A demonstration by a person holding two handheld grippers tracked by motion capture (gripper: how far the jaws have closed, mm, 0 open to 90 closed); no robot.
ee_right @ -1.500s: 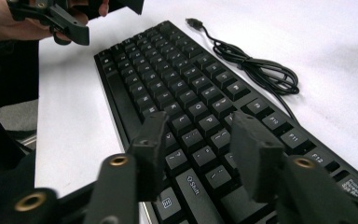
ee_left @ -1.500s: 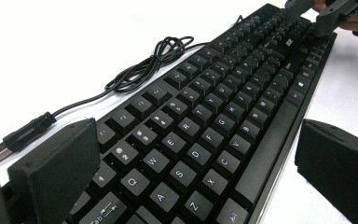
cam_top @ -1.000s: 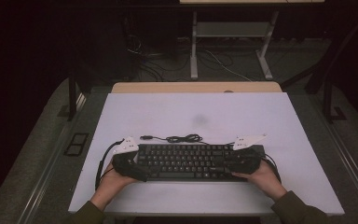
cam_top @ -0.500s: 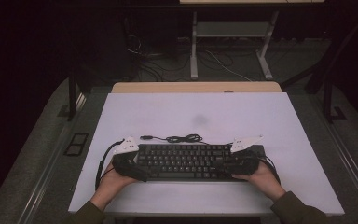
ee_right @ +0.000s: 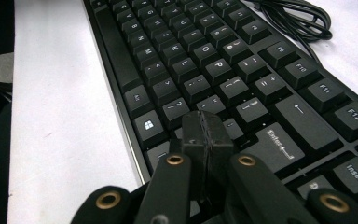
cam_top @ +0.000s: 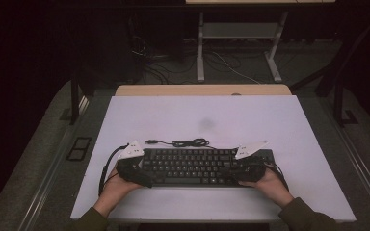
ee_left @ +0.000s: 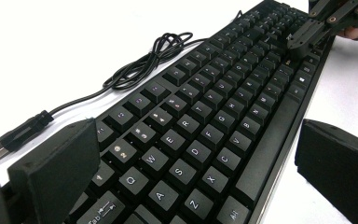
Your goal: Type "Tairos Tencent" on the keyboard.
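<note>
Black full-size plastic keyboard lies flat on the white rectangular worktop, lower centre of the high view, long side running left-right. Its black USB cable is coiled just beyond the far edge; plug end lies loose on the worktop at left of the left gripper view.

Left gripper sits at the keyboard's left end, lower left of the high view. Fingers spread wide, released: one pad over the Tab/Q corner, the other off the front edge beside the spacebar side. Pads straddle the keyboard end, not pressing it.

Right gripper sits at the keyboard's right end, lower right of the high view. Fingers clenched together, nothing between them, tips hovering at the keys just left of Enter, near the right Shift area. Can't tell whether the tips touch a key.

Person's hands enter from the bottom edge, one per gripper.
</note>
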